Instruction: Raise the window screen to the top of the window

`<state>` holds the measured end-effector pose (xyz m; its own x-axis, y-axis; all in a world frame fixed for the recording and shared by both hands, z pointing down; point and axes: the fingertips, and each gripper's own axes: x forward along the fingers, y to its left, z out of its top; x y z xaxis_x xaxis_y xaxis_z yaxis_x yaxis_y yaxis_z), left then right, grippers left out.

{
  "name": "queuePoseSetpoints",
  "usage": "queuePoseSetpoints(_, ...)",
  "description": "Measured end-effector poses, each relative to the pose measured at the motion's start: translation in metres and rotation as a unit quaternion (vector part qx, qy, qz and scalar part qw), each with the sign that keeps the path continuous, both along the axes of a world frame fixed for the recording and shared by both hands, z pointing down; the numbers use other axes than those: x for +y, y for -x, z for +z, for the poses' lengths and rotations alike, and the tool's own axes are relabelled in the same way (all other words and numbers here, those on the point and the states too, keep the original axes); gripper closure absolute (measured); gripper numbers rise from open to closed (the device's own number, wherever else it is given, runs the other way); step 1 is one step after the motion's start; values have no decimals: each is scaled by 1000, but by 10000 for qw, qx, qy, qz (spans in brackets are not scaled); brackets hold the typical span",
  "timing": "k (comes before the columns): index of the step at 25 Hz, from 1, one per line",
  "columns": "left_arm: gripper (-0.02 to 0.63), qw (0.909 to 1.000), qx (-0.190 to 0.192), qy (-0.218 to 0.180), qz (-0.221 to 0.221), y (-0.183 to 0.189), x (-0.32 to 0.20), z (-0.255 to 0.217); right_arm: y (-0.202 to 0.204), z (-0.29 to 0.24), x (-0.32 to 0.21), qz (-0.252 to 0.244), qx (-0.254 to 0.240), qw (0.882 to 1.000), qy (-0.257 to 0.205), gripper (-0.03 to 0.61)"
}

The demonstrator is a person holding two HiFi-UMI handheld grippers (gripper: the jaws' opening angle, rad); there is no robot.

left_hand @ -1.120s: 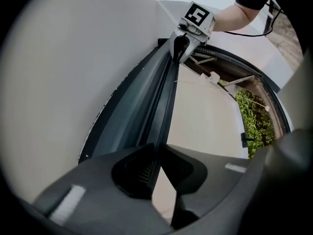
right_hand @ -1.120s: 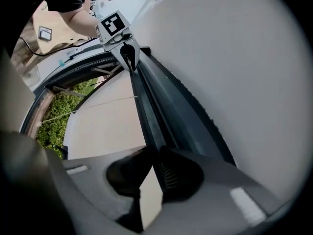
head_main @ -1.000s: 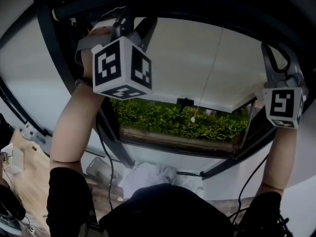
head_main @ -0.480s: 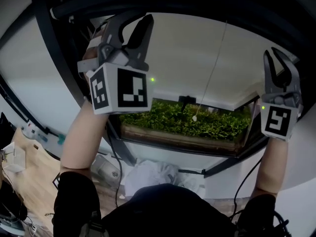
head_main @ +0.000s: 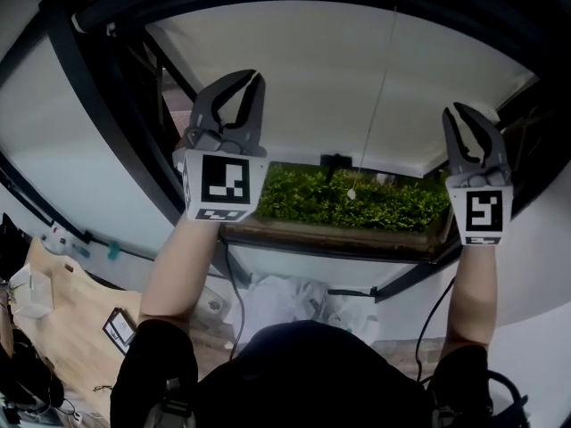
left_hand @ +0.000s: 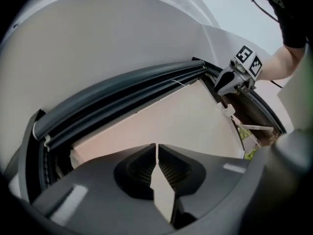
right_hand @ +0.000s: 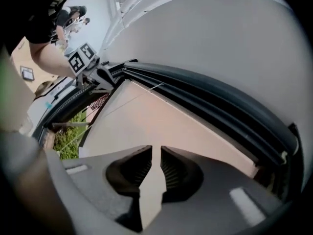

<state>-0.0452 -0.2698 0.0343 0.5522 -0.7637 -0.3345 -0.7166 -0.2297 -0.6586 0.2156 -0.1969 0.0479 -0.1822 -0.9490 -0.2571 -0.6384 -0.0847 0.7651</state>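
Against the screen, both grippers sit lower than a second ago. Then they were up by its top corners; now they hang in front of its lower half, jaws pointing up. The left gripper, left of the screen's middle, has rolled so one flat face of its marker cube shows. Its jaws have just been closing and now meet but for a hairline slit, with nothing in it. The screen covers most of the window, with one strip of hedge showing below its bottom edge. The right gripper, near the screen's right edge, has its jaws slightly apart and empty.

Counted: two grippers, one screen, one cord ending in one bead, and one black clip at the middle of the screen's bottom edge.
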Motion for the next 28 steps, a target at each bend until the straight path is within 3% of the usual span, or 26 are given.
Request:
queuePoseSetpoints(6, 604, 9948, 488, 829, 346, -3, -14, 48, -11, 45, -2, -441, -1280, 9902, 352, 526)
queuePoseSetpoints(13, 607, 9874, 798, 1307, 407, 8, -27, 85, -24, 89, -9, -370, -1820, 9808, 596, 532)
queuePoseSetpoints(18, 607, 9731, 1296, 1770, 711, 15, -29, 125, -37, 128, -9, -356, -2395, 9664, 862, 534)
queuePoseSetpoints(25, 607, 9645, 1161, 2322, 476, 21, -36, 205, -45, 188, -2, -153, -2864, 9500, 1236, 558)
queuePoseSetpoints(28, 607, 9641, 1151, 2351, 435, 22, -34, 225, -44, 214, 3, -51, -2944, 9460, 1359, 572)
